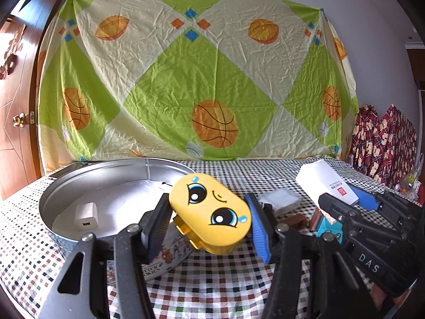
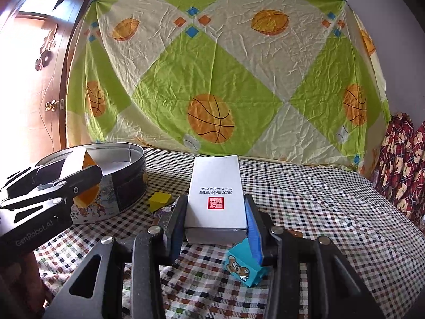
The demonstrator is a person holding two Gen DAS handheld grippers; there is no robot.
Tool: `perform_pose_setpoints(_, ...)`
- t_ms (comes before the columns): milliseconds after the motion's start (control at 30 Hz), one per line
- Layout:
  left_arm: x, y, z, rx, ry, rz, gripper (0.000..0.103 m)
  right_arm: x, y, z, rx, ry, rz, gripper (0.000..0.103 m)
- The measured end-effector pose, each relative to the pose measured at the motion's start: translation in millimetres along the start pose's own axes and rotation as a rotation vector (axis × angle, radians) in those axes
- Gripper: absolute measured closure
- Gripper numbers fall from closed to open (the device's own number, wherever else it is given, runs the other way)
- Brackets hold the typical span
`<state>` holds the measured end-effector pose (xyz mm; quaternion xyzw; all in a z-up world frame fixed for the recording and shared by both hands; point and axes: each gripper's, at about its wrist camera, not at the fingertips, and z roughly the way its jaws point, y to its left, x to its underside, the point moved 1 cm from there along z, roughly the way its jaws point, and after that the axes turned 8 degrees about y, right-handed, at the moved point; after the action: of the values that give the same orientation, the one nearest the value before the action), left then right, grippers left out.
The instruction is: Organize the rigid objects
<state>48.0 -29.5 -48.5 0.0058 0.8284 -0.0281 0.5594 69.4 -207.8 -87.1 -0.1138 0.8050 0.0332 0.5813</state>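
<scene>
Two loads at once: my left gripper jaws clamp the tilted yellow face block beside the tin, my right gripper the white box, and either could slip or collide.

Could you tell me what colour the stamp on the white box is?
Red, clearest in the right wrist view.

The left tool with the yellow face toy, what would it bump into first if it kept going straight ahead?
Probably the round metal tin. The left tool holds the yellow face toy just at the tin's near rim, so the toy would likely meet that rim or pass over it. Depth is hard to judge here.
</scene>
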Motion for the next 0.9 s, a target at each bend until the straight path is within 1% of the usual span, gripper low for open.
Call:
perform_pose_setpoints(400,-0.8,25.8,-0.8,-0.050,-0.006,-0.033,0.048,-3.7,25.5,4.7,-0.044,0.011,-0.043,0.060)
perform_pose_setpoints(900,-1.2,44.8,-4.3,-0.096,-0.032,-0.039,0.048,-6.7,53.5,9.1,-0.097,0.026,-0.075,0.060)
